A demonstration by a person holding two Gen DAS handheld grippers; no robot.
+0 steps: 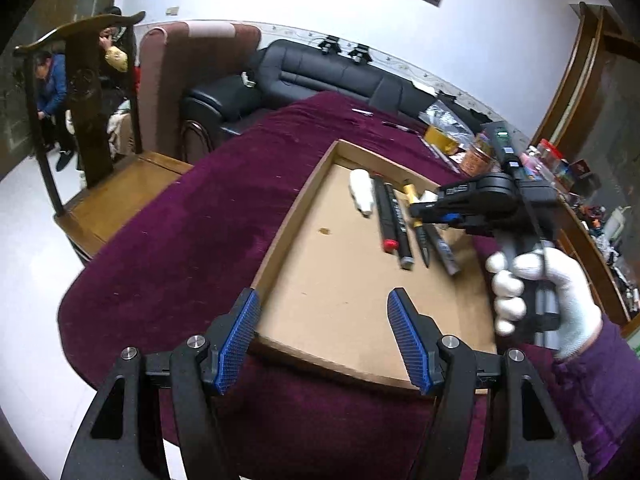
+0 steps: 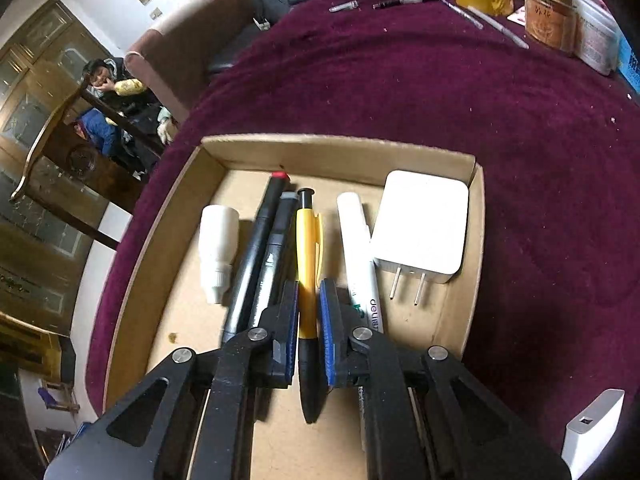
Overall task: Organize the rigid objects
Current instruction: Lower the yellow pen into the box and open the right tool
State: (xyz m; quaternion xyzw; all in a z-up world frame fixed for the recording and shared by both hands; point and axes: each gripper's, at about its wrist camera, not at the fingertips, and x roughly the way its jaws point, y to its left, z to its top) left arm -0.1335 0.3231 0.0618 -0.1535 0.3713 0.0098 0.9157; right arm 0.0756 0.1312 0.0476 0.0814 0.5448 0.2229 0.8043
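A shallow cardboard tray (image 2: 176, 184) lies on the purple tablecloth. In it lie side by side a small white bottle (image 2: 218, 248), two dark markers (image 2: 256, 256), a yellow and black pen (image 2: 308, 248), a white marker (image 2: 358, 248) and a white plug charger (image 2: 422, 226). My right gripper (image 2: 309, 300) is shut on the yellow pen, low over the tray floor. My left gripper (image 1: 322, 316) is open and empty above the tray's near edge (image 1: 320, 360). The right gripper (image 1: 436, 212) also shows in the left wrist view, over the pens.
A white power bank (image 2: 592, 436) lies on the cloth right of the tray. Loose pens (image 2: 404, 0), a round tin (image 2: 548, 24) and boxes crowd the table's far side. A wooden chair (image 1: 100, 160) and a black sofa (image 1: 312, 76) stand beyond the table.
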